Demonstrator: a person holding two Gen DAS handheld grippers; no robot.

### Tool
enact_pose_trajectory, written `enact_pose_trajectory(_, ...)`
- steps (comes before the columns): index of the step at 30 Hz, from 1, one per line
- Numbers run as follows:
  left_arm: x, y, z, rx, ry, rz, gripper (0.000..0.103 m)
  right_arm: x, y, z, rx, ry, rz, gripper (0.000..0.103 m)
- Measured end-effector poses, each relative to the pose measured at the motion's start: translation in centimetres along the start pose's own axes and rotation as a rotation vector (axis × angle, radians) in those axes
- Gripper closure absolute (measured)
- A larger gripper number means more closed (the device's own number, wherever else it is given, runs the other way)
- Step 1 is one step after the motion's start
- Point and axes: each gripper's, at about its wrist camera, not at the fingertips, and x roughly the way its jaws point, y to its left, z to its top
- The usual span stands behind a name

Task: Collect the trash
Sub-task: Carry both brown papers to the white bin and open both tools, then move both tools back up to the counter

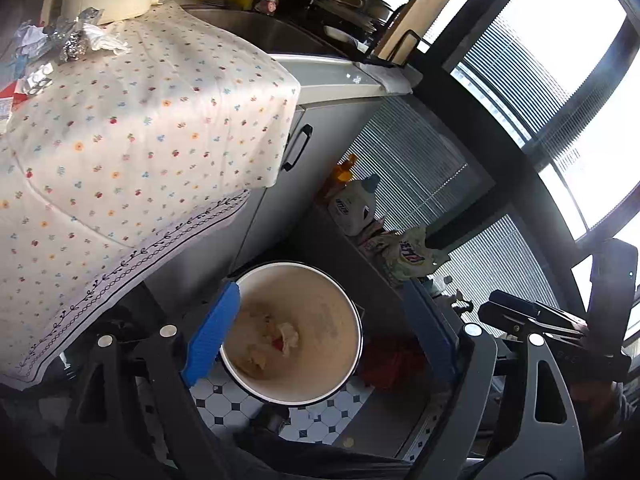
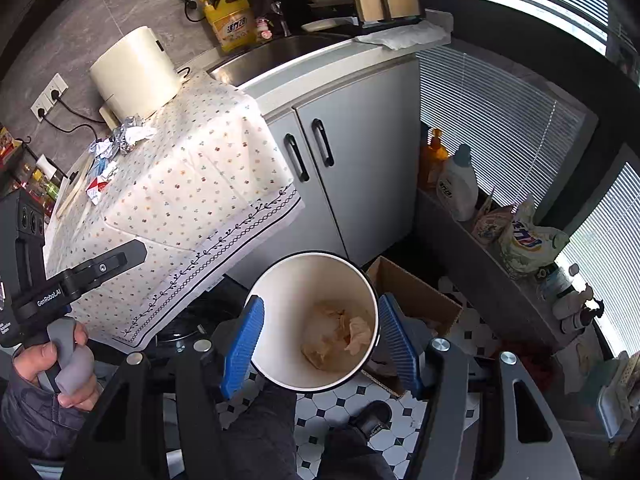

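Right wrist view: looking down between two blue pads [image 2: 243,347] into a white bin [image 2: 316,380] on a tiled floor [image 2: 344,404].
Right gripper [image 2: 320,344]: jaws spread wide, one pad at each side of the bin rim, holding nothing.
Left wrist view: same bin [image 1: 296,388] seen from above, left pad [image 1: 212,336] over the near rim, the other finger dark and off to the right.
Left gripper [image 1: 320,344]: jaws apart, empty, poised over the bin mouth.
Bin contents: crumpled tissue [image 2: 340,336] and a red scrap [image 1: 277,345] at the bottom; bin mostly empty.
Trash left: foil [image 1: 72,42], tissue wads [image 1: 105,41] and wrappers [image 2: 98,188] piled at the far end of the cloth-covered table [image 2: 192,184], beside a cream appliance [image 2: 136,68]; well apart from both grippers.
Other: cardboard box [image 2: 416,292] just behind the bin; cabinet [image 2: 360,152] and sink [image 2: 280,50] beyond the table.
Step in hand (judged): drop finished or about to finish; next, back to the table pile.
Doing it well: lift clear of the rim before swinging away, to avoid tipping the light bin.
Approach: come at the pile from the open table side, away from the appliance.
Grasp: pinch one wad at its bulk, not a loose edge; foil springs back, tissue tears.
Risk: dragging the cloth and shifting the pile; scraps falling beside the bin onto the floor.
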Motion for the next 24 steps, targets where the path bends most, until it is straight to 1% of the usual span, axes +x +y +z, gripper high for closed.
enact_pose_trajectory(4,-2.2,1.6,0.1,-0.039,-0.033,0.036,0.018,0.9,2.4,1.1,-0.041,0.000,0.047,0.041)
enact_pose_trajectory(9,-5.4,3.1,0.9,-0.064,-0.072,0.094,0.015,1.7,5.3,2.9,-0.078,-0.007,0.104,0.034)
enact_pose_trajectory(11,-6.8,3.5,1.2,-0.063,-0.096,0.118,0.010,1.8,6.5,3.7,-0.090,-0.014,0.118,0.030)
enact_pose_trajectory(13,-8.3,4.1,1.5,-0.071,-0.130,0.141,0.007,1.7,7.7,4.5,-0.113,-0.034,0.112,0.030)
enact_pose_trajectory(14,-9.0,4.5,1.6,-0.082,-0.144,0.148,0.007,1.6,8.5,4.9,-0.132,-0.053,0.106,0.027)
enact_pose_trajectory(17,-10.9,5.6,2.0,-0.116,-0.184,0.170,0.006,1.1,10.5,6.1,-0.156,-0.091,0.130,0.012)
enact_pose_trajectory(18,-11.5,5.9,2.2,-0.123,-0.196,0.178,0.006,0.9,11.2,6.5,-0.164,-0.103,0.136,0.010)
enact_pose_trajectory(20,-12.6,6.5,2.5,-0.131,-0.220,0.186,0.006,0.6,12.6,7.1,-0.190,-0.121,0.148,0.008)
enact_pose_trajectory(24,-14.4,7.8,3.1,-0.147,-0.261,0.200,0.006,0.8,15.4,8.2,-0.224,-0.129,0.172,0.008)
